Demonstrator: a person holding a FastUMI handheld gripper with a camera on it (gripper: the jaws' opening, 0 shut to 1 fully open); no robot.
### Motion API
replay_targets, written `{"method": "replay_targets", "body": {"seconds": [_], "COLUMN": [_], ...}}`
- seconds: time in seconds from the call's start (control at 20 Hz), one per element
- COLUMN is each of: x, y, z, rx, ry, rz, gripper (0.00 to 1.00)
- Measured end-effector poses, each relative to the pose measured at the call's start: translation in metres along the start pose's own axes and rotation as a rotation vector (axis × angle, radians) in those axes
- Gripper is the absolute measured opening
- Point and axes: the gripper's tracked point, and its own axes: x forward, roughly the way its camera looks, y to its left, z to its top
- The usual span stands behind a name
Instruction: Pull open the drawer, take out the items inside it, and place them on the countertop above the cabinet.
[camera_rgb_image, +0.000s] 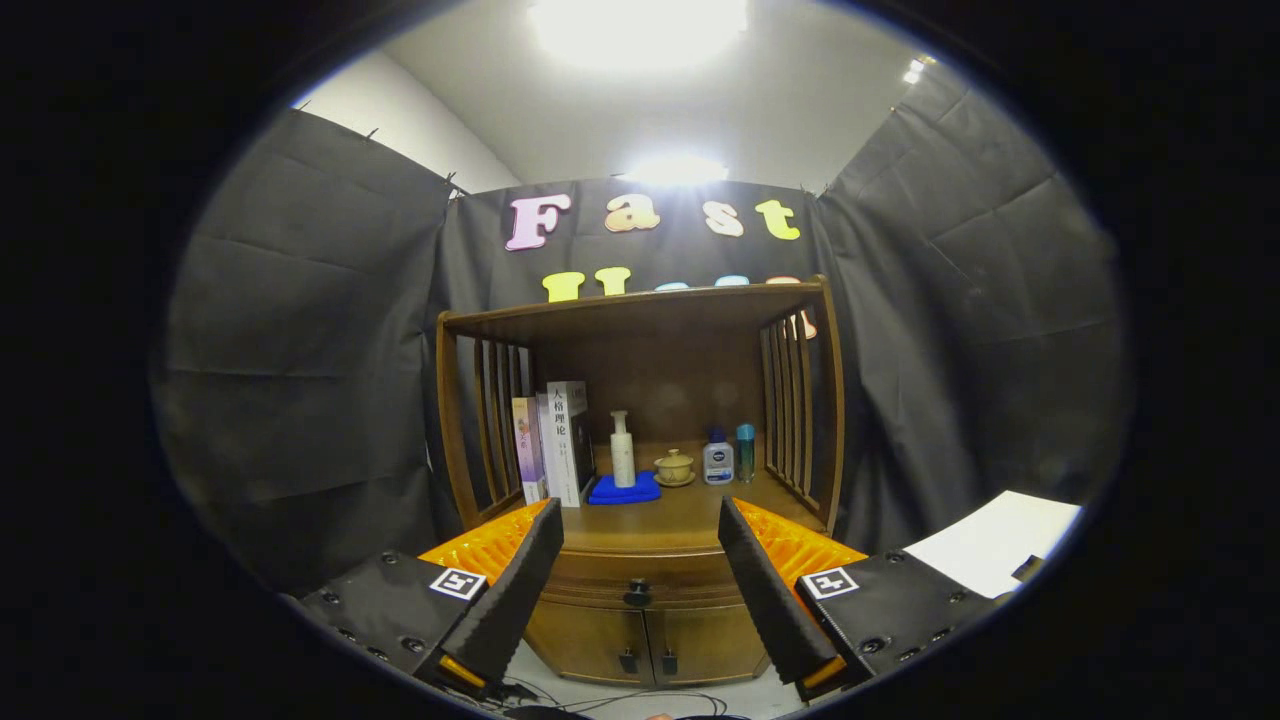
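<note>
Handheld 2-finger gripper (640, 560): fingers spread wide, holding nothing. Brown wooden cabinet (640, 640), beyond the fingers. Closed wooden drawer (640, 578) with dark round knob (637, 593), between the fingertips; contents hidden. Wooden countertop (660, 520) carries upright books (552, 445), white pump bottle (622, 452) on blue cloth (624, 490).

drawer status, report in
Gripper open, holding nothing. Drawer shut, knob dead ahead between fingers, not yet touched. Nothing blocking the approach.
</note>
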Motion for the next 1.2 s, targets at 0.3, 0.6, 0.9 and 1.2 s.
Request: {"method": "replay_targets", "body": {"seconds": [0.3,0.6,0.9,1.2], "x": [0.029,0.07,0.122,0.167], "y": [-0.005,-0.005,0.0,0.014], "z": [-0.029,-0.081,-0.127,-0.172], "rx": [0.024,0.038,0.096,0.084], "ry": [0.002,0.063,0.136,0.192], "rz": [0.003,0.021,0.034,0.053], "gripper": [0.99,0.97,0.97,0.97]}}
